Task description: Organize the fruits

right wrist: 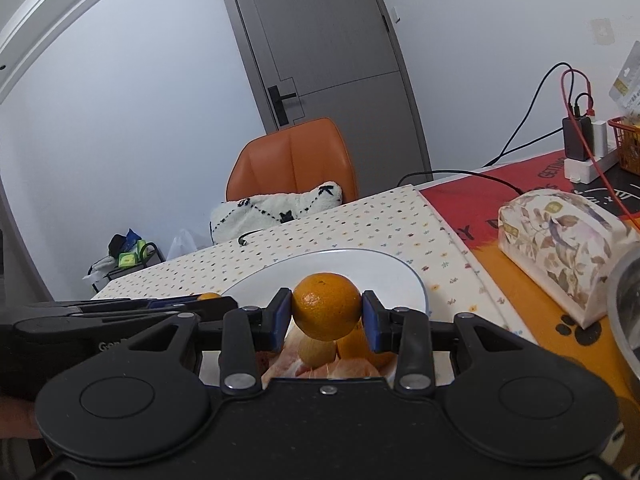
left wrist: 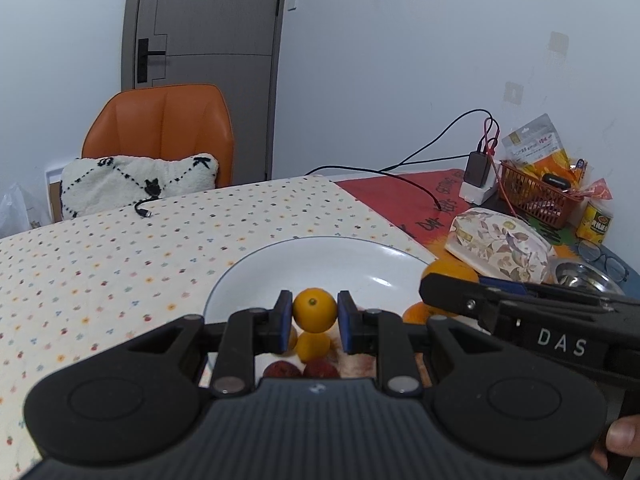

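Fruit is clamped in both claws: the left gripper (left wrist: pixel 314 322) is nearly closed on a small orange (left wrist: pixel 315 309), and the right gripper (right wrist: pixel 326 316) is a little wider, pinching a larger orange (right wrist: pixel 326 306). Both hang over the near part of the white plate (left wrist: pixel 320 256), which sits on the dotted cloth (left wrist: pixel 120 264). Risk lies mostly in the round, smooth skins: each fruit is held only at two small pads, so a tilt or jolt could let it slip out and roll across the empty plate or off it. With both claws side by side above the same plate, they could also knock together when setting down. Releasing from too high would likely bounce a fruit onto the pile beneath. The left wrist view shows two dark red lychees (left wrist: pixel 298 370) and another small orange below its claw, plus the right gripper coming in from the right, glasses and a can at far right. The right wrist view instead shows peeled pinkish segments (right wrist: pixel 320 368) under its claw, and more of the floral pouch (right wrist: pixel 560 248).
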Demonstrator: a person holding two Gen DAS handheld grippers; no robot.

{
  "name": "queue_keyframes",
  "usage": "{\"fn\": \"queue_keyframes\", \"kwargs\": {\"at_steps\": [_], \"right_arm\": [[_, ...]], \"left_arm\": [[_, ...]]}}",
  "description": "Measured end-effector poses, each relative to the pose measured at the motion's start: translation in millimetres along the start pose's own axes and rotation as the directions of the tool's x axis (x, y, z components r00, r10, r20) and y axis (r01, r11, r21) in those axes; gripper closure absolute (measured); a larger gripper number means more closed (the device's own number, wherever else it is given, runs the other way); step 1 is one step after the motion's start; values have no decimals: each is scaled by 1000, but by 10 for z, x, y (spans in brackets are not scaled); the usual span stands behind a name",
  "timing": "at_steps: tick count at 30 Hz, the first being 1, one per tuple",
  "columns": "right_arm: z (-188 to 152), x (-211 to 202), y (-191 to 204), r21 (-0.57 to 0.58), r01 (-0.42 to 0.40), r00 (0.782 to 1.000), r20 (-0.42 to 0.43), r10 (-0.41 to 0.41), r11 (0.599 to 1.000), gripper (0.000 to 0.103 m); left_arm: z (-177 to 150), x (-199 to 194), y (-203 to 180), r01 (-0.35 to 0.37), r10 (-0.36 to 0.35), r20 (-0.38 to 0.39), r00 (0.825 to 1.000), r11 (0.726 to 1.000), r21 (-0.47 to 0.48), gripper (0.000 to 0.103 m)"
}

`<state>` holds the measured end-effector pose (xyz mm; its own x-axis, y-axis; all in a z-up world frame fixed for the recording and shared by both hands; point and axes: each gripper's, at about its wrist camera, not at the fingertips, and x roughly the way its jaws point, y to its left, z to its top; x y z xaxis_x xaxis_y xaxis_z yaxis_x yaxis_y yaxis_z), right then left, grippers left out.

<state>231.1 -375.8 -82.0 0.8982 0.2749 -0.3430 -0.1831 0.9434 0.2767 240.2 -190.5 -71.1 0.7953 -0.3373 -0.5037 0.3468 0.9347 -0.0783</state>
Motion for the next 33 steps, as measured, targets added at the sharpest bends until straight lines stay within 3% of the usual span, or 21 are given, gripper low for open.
{"fn": "queue_keyframes", "kwargs": {"at_steps": [12,16,20,26,33], "right_arm": [[38,236,-84,16,-19,999,-26,20,1000,67],[23,241,-58,-10,-20,1000,-21,19,1000,57],[32,201,-102,21,-5,1000,-18,5,1000,56],[-24,112,-146,67,-6,1000,-19,7,998,56],[-82,56,-85,76,-12,1000,-21,13,997,51]], "left_arm": [[90,258,44,-20,20,-30,999,1000,-5,81],[99,284,55,-21,20,-28,999,1000,-6,81],[114,274,48,-18,18,-18,1000,1000,-3,81],[119,158,90,-18,18,5,1000,1000,-5,72],[60,-67,242,-64,65,13,998,997,-49,39]]}}
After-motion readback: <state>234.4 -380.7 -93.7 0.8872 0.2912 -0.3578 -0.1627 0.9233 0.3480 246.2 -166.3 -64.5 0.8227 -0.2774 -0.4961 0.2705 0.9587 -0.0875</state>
